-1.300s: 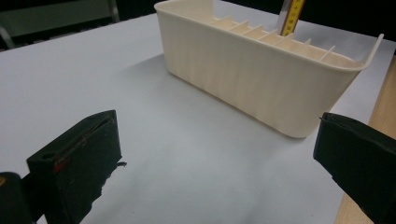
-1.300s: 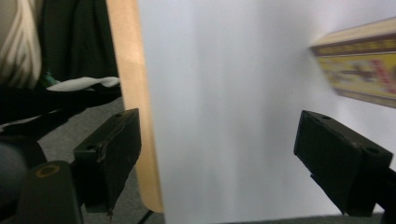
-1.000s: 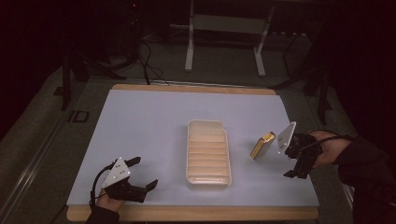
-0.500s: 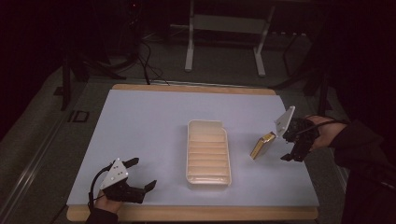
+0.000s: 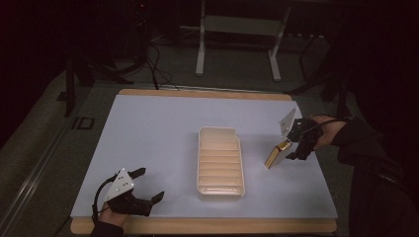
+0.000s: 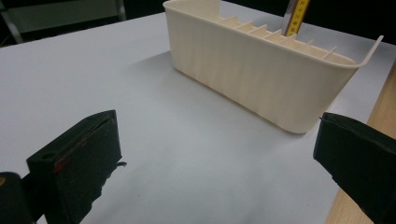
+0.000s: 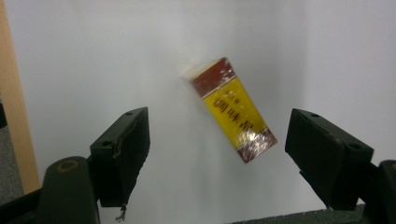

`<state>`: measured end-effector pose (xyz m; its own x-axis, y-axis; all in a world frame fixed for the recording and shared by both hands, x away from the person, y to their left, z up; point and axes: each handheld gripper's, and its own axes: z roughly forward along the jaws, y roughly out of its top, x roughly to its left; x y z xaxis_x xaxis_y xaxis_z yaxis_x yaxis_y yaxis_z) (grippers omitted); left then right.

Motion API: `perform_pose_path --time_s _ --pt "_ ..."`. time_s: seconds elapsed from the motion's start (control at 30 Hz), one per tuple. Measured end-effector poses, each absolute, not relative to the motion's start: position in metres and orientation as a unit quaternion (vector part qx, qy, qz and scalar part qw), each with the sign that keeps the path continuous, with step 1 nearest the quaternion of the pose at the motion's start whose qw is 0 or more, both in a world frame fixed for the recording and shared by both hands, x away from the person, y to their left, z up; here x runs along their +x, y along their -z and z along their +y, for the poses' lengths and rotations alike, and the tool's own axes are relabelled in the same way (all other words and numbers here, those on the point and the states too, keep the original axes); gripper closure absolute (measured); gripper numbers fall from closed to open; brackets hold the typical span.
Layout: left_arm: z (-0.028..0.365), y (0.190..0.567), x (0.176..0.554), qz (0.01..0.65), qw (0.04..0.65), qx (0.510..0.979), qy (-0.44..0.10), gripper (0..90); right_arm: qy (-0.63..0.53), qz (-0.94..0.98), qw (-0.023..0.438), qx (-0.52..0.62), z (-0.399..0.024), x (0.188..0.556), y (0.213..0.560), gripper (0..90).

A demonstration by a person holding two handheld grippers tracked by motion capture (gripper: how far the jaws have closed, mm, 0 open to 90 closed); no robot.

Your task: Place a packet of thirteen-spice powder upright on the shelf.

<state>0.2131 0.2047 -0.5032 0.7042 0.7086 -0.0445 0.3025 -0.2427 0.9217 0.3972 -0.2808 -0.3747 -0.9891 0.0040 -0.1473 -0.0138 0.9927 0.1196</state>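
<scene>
Bearing blurred, unreadable print, yellow box (image 7: 230,108); right gripper (image 7: 217,140) fingers apart.

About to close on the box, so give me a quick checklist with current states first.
1. Right tongs open: ok.
2. Box between the jaws: ok, though it sits askew to them.
3. Pads touching box: not ok, gaps on both sides.
4. Tray upright on the table, slots free: ok.
5. Left tongs open, apart from tray: ok.
6. Box lying flat or raised: cannot tell.
</scene>
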Motion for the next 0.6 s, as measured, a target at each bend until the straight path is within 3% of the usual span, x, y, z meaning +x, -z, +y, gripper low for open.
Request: perform_pose_path --time_s 0.2,0.47,0.6 --pt "0.204 0.503 0.213 0.331 0.519 0.764 -0.195 1.0 -0.056 0.996 0.062 -0.006 -0.276 0.410 0.387 26.4" --pt "0.203 0.504 0.213 0.327 0.510 0.770 -0.198 1.0 -0.042 0.998 0.039 -0.012 -0.274 0.422 0.405 43.7" --pt "0.203 0.504 0.214 0.328 0.512 0.769 -0.197 0.9 -0.018 0.999 0.032 -0.016 -0.272 0.422 0.412 47.1"
